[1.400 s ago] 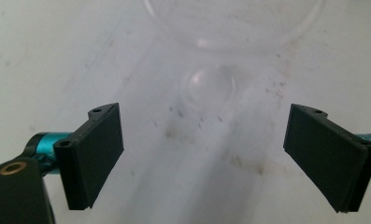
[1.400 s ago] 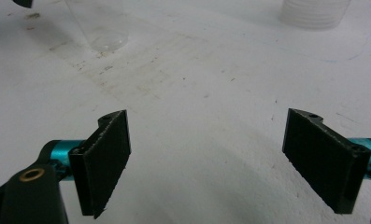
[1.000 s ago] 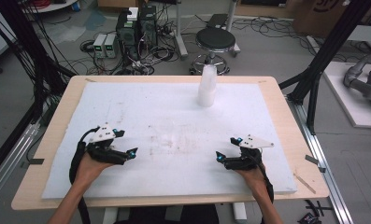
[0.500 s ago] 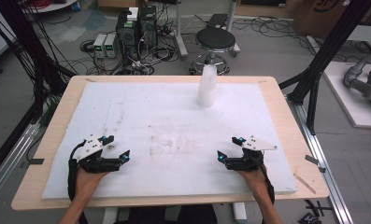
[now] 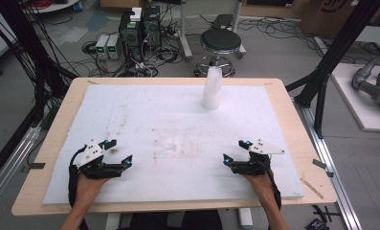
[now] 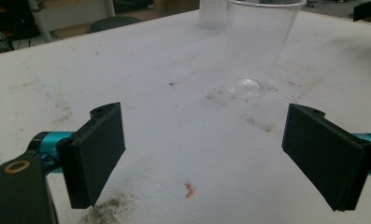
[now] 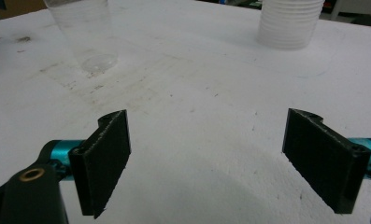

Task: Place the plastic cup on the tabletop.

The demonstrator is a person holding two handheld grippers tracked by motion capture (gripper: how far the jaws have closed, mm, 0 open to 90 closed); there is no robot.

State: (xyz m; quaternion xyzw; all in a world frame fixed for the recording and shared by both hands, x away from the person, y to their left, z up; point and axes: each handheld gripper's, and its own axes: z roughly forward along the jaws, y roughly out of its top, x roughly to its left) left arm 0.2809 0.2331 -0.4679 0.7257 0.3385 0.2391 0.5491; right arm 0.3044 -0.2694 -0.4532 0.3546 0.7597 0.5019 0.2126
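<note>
Two grippers sit low at my near edge of the white foam board (image 5: 144, 103), and both have their jaws spread wide with nothing between them. One clear plastic cup (image 6: 260, 44) stands upright ahead of the left gripper (image 6: 202, 158), slightly toward its right jaw; from the right gripper (image 7: 206, 161) the same cup (image 7: 82, 32) lies ahead and off beyond its left jaw. One stack of nested cups (image 7: 290, 23) stands farther out, beyond the right jaw of that gripper, near the far edge of the board in the high view (image 5: 212, 88).

I judge the step is a reach for the single cup. I would keep the jaws level, bring them around its lower wall, and close gently, since thin plastic probably buckles or tips.
</note>
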